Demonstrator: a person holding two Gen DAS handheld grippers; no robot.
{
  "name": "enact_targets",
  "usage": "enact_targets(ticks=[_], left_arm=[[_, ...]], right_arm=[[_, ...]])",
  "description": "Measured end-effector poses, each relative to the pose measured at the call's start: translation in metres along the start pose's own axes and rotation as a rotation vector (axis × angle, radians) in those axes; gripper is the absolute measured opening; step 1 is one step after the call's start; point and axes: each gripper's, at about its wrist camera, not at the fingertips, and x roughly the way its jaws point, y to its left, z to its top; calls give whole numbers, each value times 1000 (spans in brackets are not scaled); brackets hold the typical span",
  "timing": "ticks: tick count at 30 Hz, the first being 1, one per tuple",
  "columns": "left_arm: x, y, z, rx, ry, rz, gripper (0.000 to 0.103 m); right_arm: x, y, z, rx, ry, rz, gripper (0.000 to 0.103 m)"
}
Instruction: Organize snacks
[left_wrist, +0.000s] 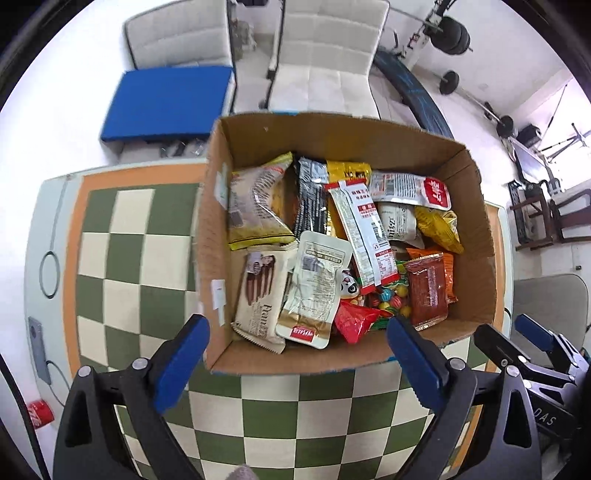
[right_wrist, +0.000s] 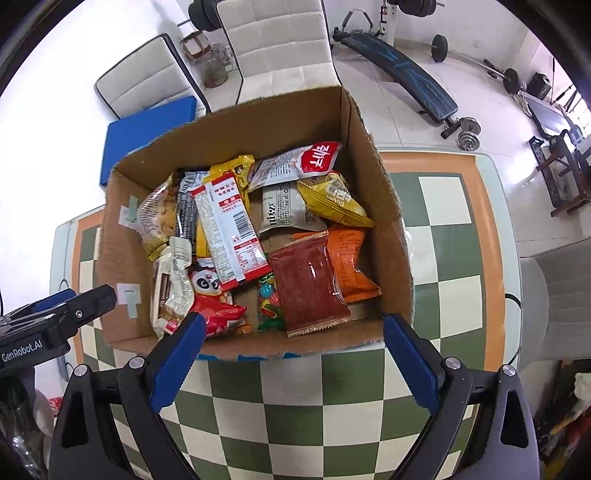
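Observation:
An open cardboard box stands on a green-and-cream checkered table. It holds several snack packets, among them a red-brown packet, a white-and-gold pouch and a long white-and-red bar. My left gripper is open and empty, just above the box's near wall. The box also shows in the right wrist view, with the red-brown packet and an orange packet. My right gripper is open and empty at the box's near wall. Each gripper shows at the edge of the other's view.
Two white chairs and a blue cushion stand beyond the table. A weight bench and barbells sit on the floor at the far right. A red can lies on the floor at the left.

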Motion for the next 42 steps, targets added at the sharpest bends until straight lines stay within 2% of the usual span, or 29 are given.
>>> enact_targets(ticks=[11,24,34,42], left_arm=[[-78,-12,-57,3,-192,59,98],[-161,-28,-135,20,-329,75,98],[-211,-34,-175,23,-383,79,99],[-233,-42,-199,24,-406,56,98]], right_arm=[[-73,2,-44,-56,-131,12,99],[-169,4,-124,-113,-274,46,99],[-226,1,-183,-113,-327,76,99],[-258,-3,-212,-112,-347,91,99]])
